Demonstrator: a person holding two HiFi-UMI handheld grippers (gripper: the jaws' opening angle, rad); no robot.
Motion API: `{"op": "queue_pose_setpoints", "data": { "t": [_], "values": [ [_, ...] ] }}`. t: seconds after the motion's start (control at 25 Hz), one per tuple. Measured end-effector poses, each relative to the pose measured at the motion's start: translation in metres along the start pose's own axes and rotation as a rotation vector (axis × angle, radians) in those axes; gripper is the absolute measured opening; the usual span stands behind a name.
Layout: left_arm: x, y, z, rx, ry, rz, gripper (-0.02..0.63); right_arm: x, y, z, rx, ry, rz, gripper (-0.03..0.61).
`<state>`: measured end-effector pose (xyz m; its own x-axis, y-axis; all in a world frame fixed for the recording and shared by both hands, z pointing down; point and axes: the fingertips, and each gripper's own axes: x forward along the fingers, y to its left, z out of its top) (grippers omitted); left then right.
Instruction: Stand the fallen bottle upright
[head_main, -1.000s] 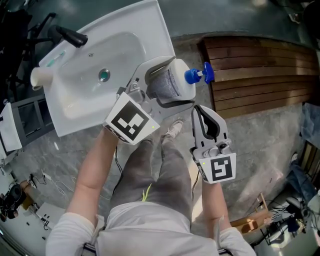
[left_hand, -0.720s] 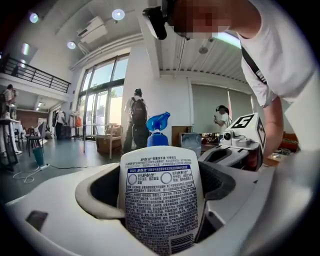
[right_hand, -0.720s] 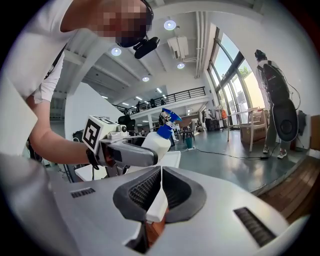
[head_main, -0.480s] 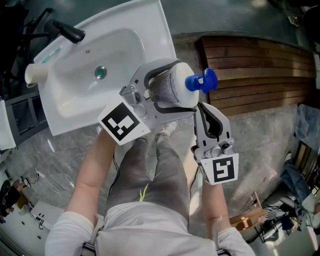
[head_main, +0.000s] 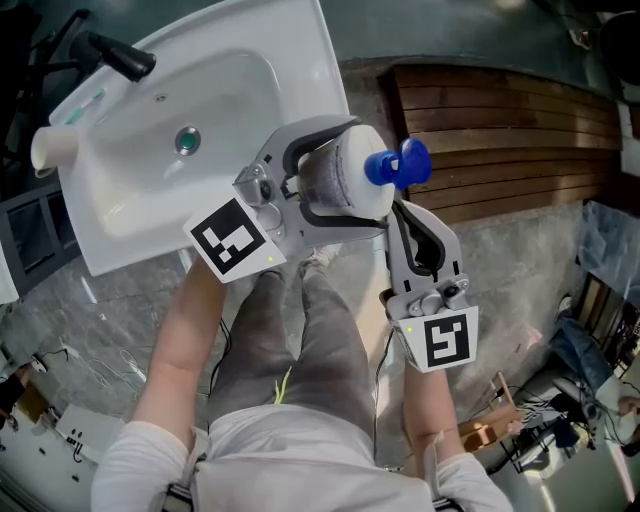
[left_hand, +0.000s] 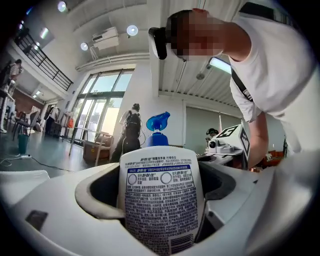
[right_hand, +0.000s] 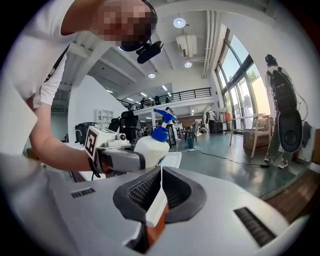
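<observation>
We saw the left gripper (head_main: 360, 170) clamped round the body of the bottle (left_hand: 159, 200), its jaws spread wide by the girth and pressing on both sides. The bottle hung in the air just off the near corner of the sink (head_main: 318, 60), above the person's legs and the floor, touching nothing else. In the left gripper view it stood close to upright, the blue pump (head_main: 398, 165) on top. The right gripper (right_hand: 160, 175) was pressed together on nothing and sat just beside the pump.

We judged the lift done and the setting down not yet begun, and most of the risk lay there. Nothing was under the bottle, so a loosened grip here would send it to the floor. The hold was on smooth, rounded plastic, and a slack squeeze or a quick turn could let the bottle swivel or slide between the jaws. The sink's rim looked narrow and ran off into the bowl; a base set partly over that edge, or a release with the bottle tilted, would likely tip it over again. The right gripper could also knock the pump if either hand swung
</observation>
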<state>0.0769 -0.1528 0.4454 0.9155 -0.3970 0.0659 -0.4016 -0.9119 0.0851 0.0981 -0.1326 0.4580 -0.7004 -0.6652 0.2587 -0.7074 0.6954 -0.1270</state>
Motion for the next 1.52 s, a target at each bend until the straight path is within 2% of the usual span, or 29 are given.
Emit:
{"op": "queue_pose_setpoints", "data": {
  "t": [0.28,0.6,1.12,1.52],
  "values": [
    [0.0,0.001,-0.01,-0.019,-0.059,-0.069,0.469,0.013,-0.005,-0.005,-0.03,0.03,-0.021,0.037],
    [-0.02,0.004,-0.018,-0.016,-0.082,-0.097,0.469,0.031,0.012,-0.003,-0.03,0.026,-0.016,0.037],
    [-0.03,0.005,-0.026,0.027,-0.055,-0.115,0.506,0.039,0.024,-0.007,-0.044,0.048,-0.031,0.037],
    [-0.033,-0.001,-0.028,0.05,-0.039,-0.126,0.511,0.037,0.031,0.001,-0.05,0.02,-0.033,0.037]
  ]
}}
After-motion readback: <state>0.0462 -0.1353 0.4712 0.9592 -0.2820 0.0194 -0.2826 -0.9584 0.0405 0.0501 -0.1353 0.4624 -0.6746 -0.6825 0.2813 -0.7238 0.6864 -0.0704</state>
